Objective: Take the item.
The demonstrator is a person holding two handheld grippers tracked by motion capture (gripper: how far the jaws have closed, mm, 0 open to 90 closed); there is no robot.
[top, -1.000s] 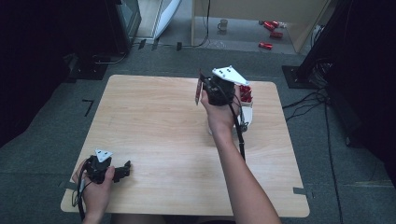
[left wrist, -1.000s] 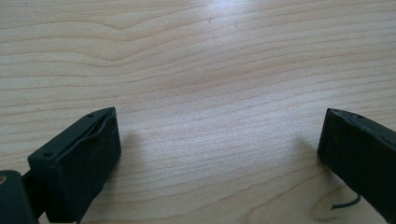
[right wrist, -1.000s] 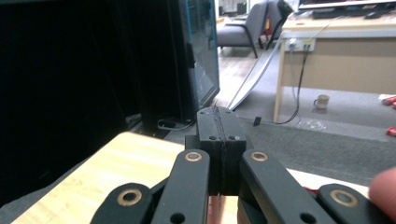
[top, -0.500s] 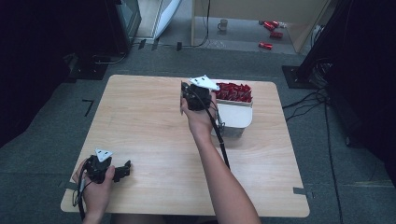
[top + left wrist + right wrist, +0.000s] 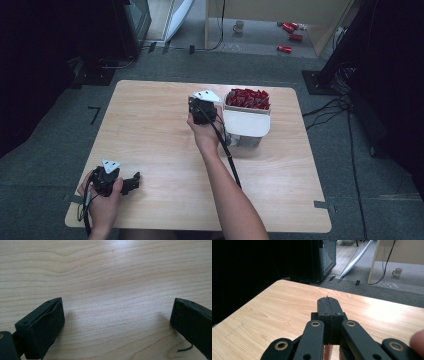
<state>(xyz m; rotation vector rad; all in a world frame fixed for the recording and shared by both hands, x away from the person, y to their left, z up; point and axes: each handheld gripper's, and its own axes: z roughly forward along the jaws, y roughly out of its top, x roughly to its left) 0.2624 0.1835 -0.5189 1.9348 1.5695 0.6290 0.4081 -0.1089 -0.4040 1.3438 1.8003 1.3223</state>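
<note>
A white box [image 5: 247, 127] packed with several red packets [image 5: 247, 98] stands right of centre at the back of the wooden table [image 5: 150, 130]. My right gripper [image 5: 200, 107] is held just left of the box, low over the wood. In the right gripper view its jaws [image 5: 328, 302] are pressed flat together and point across the table toward the far left edge. A sliver of red shows under the linkage; what it is I cannot tell. My left gripper [image 5: 131, 182] rests at the front left corner. Its jaws [image 5: 117, 322] stand wide apart over bare wood.
A cable trails from the right gripper along the forearm. Beyond the table's far edge are a dark cabinet [image 5: 322, 257], a mug [image 5: 239, 25] and red items [image 5: 285, 48] on the floor. Cables [image 5: 330, 107] lie on the floor to the right.
My right hand has come down and to the left, from above the box of red packets to its left side. The left hand has stayed put.
</note>
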